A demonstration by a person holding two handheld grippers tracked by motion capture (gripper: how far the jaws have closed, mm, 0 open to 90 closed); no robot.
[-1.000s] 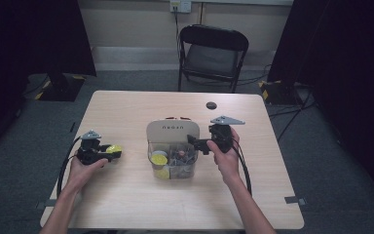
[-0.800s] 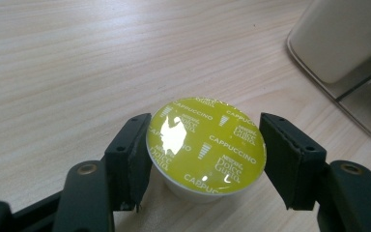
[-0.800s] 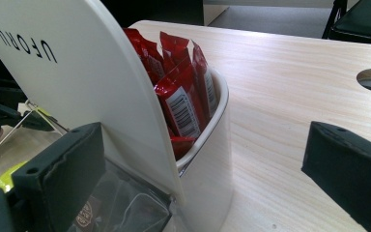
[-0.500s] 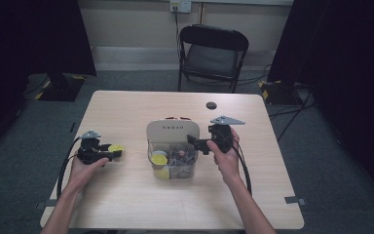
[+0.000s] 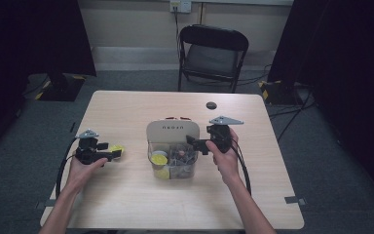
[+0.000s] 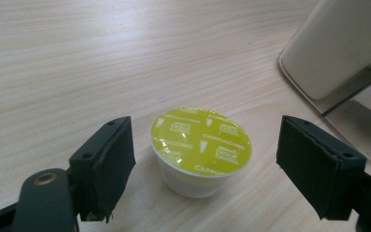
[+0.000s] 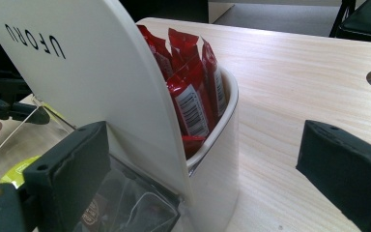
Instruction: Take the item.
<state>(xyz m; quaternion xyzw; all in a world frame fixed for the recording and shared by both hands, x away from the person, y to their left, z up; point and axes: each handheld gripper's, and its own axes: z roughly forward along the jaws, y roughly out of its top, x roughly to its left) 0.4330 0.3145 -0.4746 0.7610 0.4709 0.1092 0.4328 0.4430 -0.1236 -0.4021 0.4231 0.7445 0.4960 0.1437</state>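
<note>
A yellow-lidded coffee capsule (image 6: 200,145) stands upright on the wooden table (image 5: 126,204), left of the box (image 5: 117,148). My left gripper (image 6: 211,166) straddles it; its jaws have just been opening and neither pad touches it. A white storage box (image 5: 173,129) marked UFORU sits mid-table, with red sachets (image 7: 193,92) in its back pocket and several capsules in its clear front bin (image 5: 175,165). My right gripper (image 5: 196,144) is at the box's right side. Its jaws have just been closing a little and stand wide around the box's white corner (image 7: 217,159) without pressing on it.
A small dark round hole (image 5: 211,105) lies in the table behind the box. A black folding chair (image 5: 213,48) stands beyond the far edge. Bare wood stretches in front of the box and along the table's right side.
The left jaws have spread apart from the yellow capsule, which now stands free on the table. Both hands have stayed where they were.
</note>
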